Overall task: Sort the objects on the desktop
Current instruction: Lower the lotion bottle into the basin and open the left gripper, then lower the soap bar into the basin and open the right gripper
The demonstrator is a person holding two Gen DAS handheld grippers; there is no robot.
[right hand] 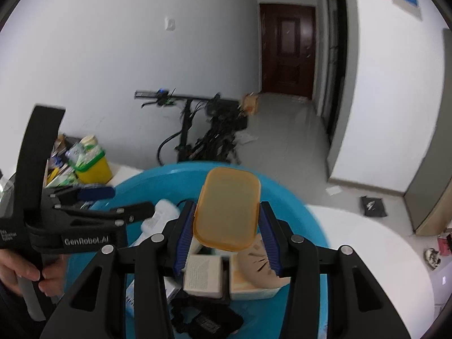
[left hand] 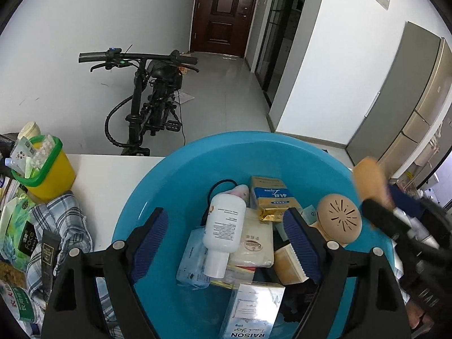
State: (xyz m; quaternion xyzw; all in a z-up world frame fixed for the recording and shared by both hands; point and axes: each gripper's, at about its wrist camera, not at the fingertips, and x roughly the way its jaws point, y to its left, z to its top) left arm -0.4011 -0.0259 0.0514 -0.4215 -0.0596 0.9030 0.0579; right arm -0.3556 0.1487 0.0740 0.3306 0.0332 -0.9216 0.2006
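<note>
both hand-held grippers hover over a blue basin (left hand: 147, 195) on the white bench (left hand: 113, 175). left hand-held gripper (left hand: 226, 240) stands with its jaws apart, gripping nothing; between and below them a white bottle (left hand: 224, 226) lies on packets and boxes in the basin. right hand-held gripper (right hand: 226, 234) is clamped on an orange lid (right hand: 227, 209), held above the basin's contents. a round tan perforated cap (left hand: 339, 219) lies in the basin, just right of the left fingers. a yellow bin (left hand: 45, 169) stands at the bench's left edge.
</note>
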